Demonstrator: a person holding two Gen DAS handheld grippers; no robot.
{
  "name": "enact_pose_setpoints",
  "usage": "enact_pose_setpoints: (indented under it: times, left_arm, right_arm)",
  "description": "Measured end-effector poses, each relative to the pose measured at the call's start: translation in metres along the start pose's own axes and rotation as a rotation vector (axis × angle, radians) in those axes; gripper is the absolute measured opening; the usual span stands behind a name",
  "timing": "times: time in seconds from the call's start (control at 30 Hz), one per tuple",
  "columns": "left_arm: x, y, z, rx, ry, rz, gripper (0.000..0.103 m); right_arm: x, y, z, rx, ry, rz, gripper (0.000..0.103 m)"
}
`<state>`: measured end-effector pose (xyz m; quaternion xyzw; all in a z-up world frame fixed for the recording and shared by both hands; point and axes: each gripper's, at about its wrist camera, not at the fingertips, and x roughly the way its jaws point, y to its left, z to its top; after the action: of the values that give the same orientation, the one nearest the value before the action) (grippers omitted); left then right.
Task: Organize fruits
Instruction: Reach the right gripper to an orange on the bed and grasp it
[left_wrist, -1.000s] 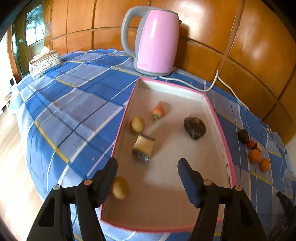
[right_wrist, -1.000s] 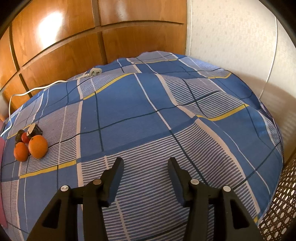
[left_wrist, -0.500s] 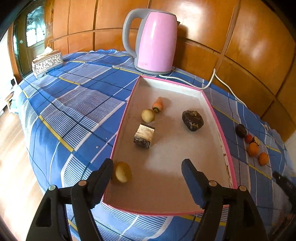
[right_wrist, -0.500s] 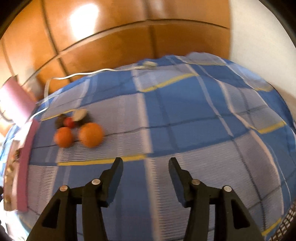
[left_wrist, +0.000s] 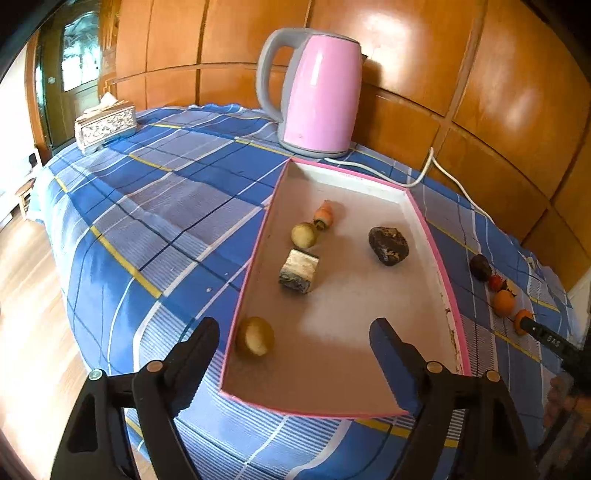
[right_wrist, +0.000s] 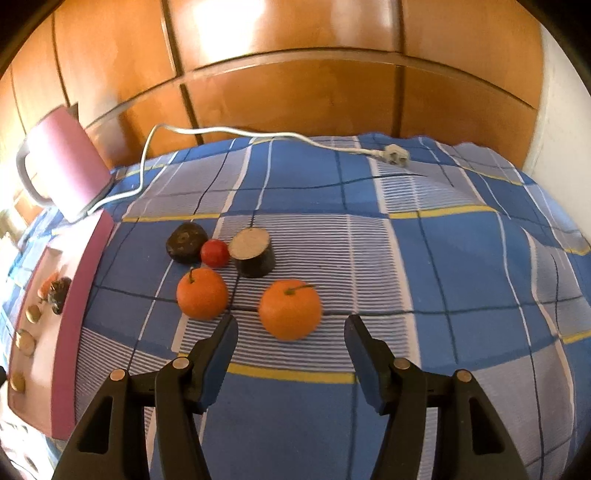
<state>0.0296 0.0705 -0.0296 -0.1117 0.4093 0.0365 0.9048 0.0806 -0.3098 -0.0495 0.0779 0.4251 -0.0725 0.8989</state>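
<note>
White letters on right gripper (left_wrist: 554, 341), unreadable

A blue plaid cloth with white stripes and yellow lines (left_wrist: 166, 206) covers the whole surface, which stands against glossy orange-brown wooden panelling (left_wrist: 424, 48). At the back sits a pink electric kettle with a grey handle and base (left_wrist: 317, 96). Its white cord (right_wrist: 221, 131) trails across the cloth and ends in a white plug (right_wrist: 397, 157) lying loose. In the far corner rests a silver patterned tissue box (left_wrist: 105, 123).
</note>
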Motion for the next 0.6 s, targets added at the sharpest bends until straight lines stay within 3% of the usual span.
enact_pose_setpoints:
  times: [0.27,0.33,0.4,0.6]
  left_arm:
    - [0.004,0.014,0.0,-0.056,0.014,0.043,0.09]
    - [0.005,0.018,-0.001,-0.073,0.019,0.049,0.09]
    - [0.006,0.022,-0.003,-0.085,0.025,0.057,0.09]
    - [0.01,0.031,-0.005,-0.112,0.04,0.063,0.09]
  right_arm:
    - [0.019,0.011,0.001,-0.069,0.026,-0.059,0.06]
    - [0.023,0.012,0.002,-0.077,0.029,-0.063,0.048]
    - [0.025,0.012,0.003,-0.088,0.03,-0.091,0.042]
    - [0.022,0.008,0.002,-0.08,0.028,-0.074,0.041]
